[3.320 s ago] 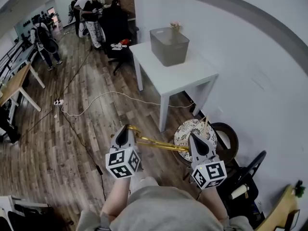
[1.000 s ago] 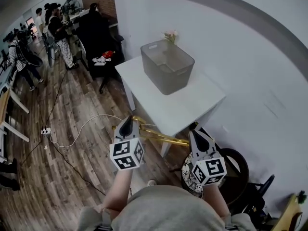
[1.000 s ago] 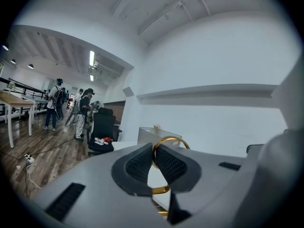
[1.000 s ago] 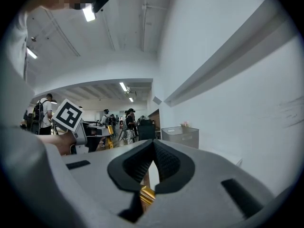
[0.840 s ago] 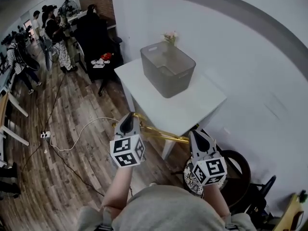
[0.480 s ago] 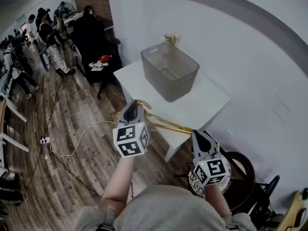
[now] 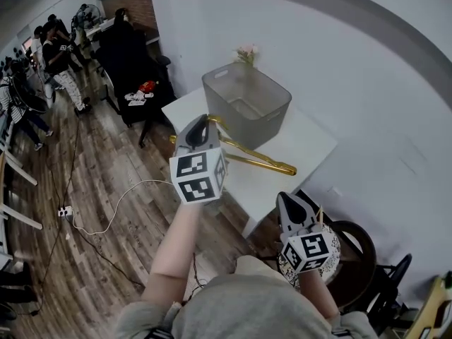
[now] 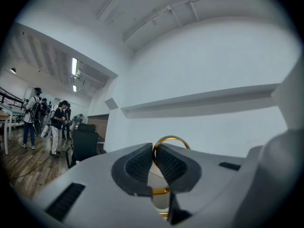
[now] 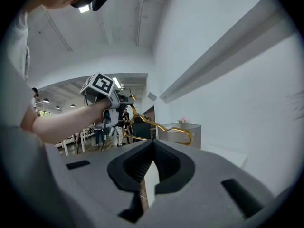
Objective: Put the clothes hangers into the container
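Observation:
In the head view my left gripper (image 7: 200, 124) is raised over the near edge of the white table (image 7: 300, 143), shut on the hook of a gold clothes hanger (image 7: 254, 161). The hanger's bar runs out to the right above the tabletop. The grey open container (image 7: 260, 122) stands just beyond it on the table. In the left gripper view the pads (image 8: 140, 164) pinch the gold hook (image 8: 169, 139). My right gripper (image 7: 289, 200) hangs lower, in front of the table, shut with nothing in it (image 9: 153, 145). The right gripper view shows the hanger (image 9: 164, 127) and container (image 9: 185, 132) ahead.
Pink flowers (image 7: 246, 52) stand behind the container by the white wall. A black office chair (image 7: 134, 55) and several people (image 7: 60, 62) are at the far left. A white cable (image 7: 116, 200) lies on the wooden floor. A round patterned stool (image 7: 332, 249) sits low at the right.
My left gripper has risen and carried the hanger from beside the table's edge to above the tabletop, nearer the container. The hanger's far end has drawn away from the right gripper, which stays low.

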{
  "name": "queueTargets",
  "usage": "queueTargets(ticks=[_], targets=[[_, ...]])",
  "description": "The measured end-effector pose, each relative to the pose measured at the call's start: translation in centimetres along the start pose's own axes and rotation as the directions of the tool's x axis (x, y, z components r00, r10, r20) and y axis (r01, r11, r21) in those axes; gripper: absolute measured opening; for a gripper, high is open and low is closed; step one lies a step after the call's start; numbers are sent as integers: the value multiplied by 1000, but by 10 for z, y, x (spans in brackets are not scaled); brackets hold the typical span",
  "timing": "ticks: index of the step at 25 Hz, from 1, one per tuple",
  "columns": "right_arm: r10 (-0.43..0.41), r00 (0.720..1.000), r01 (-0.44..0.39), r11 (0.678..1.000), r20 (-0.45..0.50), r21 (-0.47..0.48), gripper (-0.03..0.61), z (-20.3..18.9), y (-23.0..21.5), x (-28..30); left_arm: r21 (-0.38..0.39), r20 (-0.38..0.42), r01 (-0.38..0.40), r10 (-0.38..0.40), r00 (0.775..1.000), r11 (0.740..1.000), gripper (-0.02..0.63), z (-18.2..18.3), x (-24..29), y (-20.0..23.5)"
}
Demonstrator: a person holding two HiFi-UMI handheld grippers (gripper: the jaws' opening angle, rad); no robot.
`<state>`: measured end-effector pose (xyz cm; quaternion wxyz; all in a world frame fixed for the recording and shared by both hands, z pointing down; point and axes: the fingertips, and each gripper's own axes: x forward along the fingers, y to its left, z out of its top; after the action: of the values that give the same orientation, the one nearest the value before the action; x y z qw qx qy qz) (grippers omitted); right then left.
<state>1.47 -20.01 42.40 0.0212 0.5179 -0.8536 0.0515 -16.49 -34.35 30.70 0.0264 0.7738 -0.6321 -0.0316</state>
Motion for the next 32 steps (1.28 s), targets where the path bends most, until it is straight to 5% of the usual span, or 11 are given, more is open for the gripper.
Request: queueTargets(ticks=[18, 32], targets=[[-38, 999, 38, 999, 14, 17, 0, 24, -70, 79, 69, 13, 103, -105, 994, 992, 23, 32, 149, -39], [-20, 1000, 20, 1000, 7, 15, 0, 31, -115, 142, 91, -10, 129, -129, 992, 987, 23, 23, 243, -46]])
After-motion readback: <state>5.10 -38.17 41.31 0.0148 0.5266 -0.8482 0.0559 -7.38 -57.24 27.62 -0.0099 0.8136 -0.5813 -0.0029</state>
